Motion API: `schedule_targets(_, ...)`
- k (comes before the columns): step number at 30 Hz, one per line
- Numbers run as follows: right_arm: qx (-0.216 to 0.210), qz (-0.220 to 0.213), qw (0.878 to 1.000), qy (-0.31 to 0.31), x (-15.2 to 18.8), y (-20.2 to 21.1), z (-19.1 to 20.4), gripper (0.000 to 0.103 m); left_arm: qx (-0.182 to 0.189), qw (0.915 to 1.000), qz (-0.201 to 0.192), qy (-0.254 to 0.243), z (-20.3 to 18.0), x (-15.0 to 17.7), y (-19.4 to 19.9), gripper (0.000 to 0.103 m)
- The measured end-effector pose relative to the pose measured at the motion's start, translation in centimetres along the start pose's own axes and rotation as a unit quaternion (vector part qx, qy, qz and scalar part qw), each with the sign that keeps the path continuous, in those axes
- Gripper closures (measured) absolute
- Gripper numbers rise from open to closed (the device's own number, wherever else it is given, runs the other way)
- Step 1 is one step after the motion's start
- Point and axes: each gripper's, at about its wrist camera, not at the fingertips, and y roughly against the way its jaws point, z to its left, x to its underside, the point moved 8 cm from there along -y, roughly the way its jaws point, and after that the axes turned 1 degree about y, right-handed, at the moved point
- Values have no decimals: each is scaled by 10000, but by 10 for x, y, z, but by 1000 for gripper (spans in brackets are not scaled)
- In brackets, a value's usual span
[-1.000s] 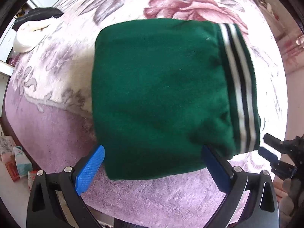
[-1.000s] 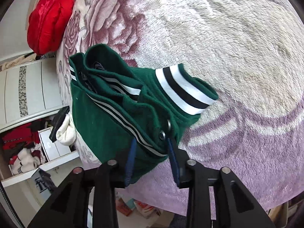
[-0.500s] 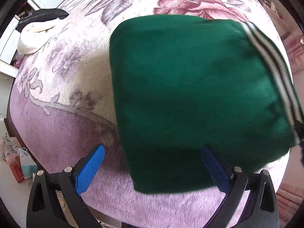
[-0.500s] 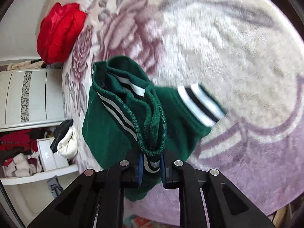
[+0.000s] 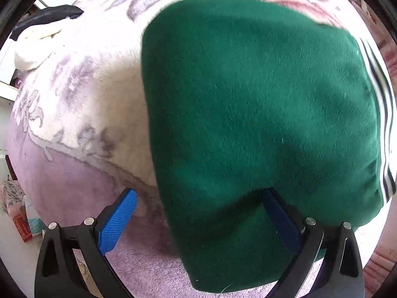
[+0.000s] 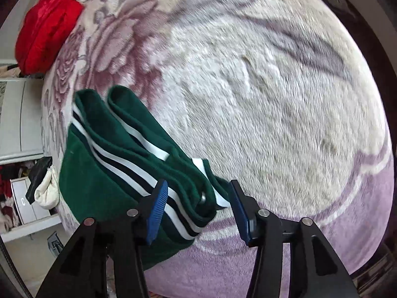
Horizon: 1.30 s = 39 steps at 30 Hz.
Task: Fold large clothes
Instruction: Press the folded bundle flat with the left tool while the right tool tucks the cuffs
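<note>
Each gripper point(image 5: 198, 219) point(image 6: 197, 208) has black arms, silver screws, textured blue pads.

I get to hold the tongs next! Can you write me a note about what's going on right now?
Left tongs: open, with the near edge of the folded green jacket between the pads, not pinched.
Right tongs: open, straddling the jacket's striped edge, gripping nothing.
The jacket lies in a compact folded bundle on the floral blanket.
Done: the folds look finished.
Left: probably just tidy the striped end, then back both tongs away.
</note>
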Motion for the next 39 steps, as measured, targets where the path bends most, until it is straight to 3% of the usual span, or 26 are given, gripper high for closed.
schedule_targets(1,-98,22,9996,275,-10,-1,18,31,-28,10000,-57,12,2,-4,5,0)
schedule_targets(6,-229,333,9854,1657,-51,-51,121,30,-142,9989,-388,229,27,-38,27,0)
schedule_targets(9,-402,835,9765,1948,-65,-98,163,30,-241,9970,-591,437,49,-61,35,0)
schedule_targets(10,-475,929,9735,2035,-67,-106,173,39,-280,9965,-644,450,56,-68,36,0)
schedule_targets(11,-428,916,9730,2074,-70,-110,180,91,-322,9963,-679,428,60,-74,37,0)
schedule_targets(12,-305,775,9750,2059,-78,-114,186,100,-336,9962,-705,395,63,-78,35,0)
schedule_targets(14,-134,285,9766,2129,-95,-112,197,101,-394,9960,-740,315,69,-79,33,0)
schedule_targets(16,266,237,9779,2061,-99,-117,190,101,-421,9965,-684,216,69,-76,32,0)
schedule_targets(19,222,587,9797,1906,-82,-108,177,98,-70,9986,-469,220,55,-60,38,0)
schedule_targets(21,289,601,9793,1911,-61,-81,161,81,204,9990,-347,201,38,-44,43,0)
schedule_targets(23,407,420,9841,1678,-37,-48,133,34,394,9988,-266,136,21,-26,52,0)
schedule_targets(25,384,388,9911,1218,-8,-27,98,27,552,9983,-190,84,4,-15,59,0)
schedule_targets(28,107,780,9969,-6,46,-26,37,27,784,9969,-81,-8,-22,-2,67,0)
schedule_targets(32,-680,1176,9806,-1416,94,-55,-13,27,910,9954,-42,-293,-51,7,75,0)
schedule_targets(36,-1490,873,9717,-1610,99,-70,-14,30,922,9944,-70,-507,-67,9,78,0)
schedule_targets(37,-1572,740,9728,-1532,97,-71,-11,51,925,9942,-75,-542,-70,9,79,0)
schedule_targets(38,-1548,709,9747,-1446,97,-73,-8,79,917,9942,-74,-557,-72,10,78,0)
schedule_targets(39,-1444,620,9776,-1402,97,-72,-7,79,901,9943,-72,-559,-72,10,78,0)
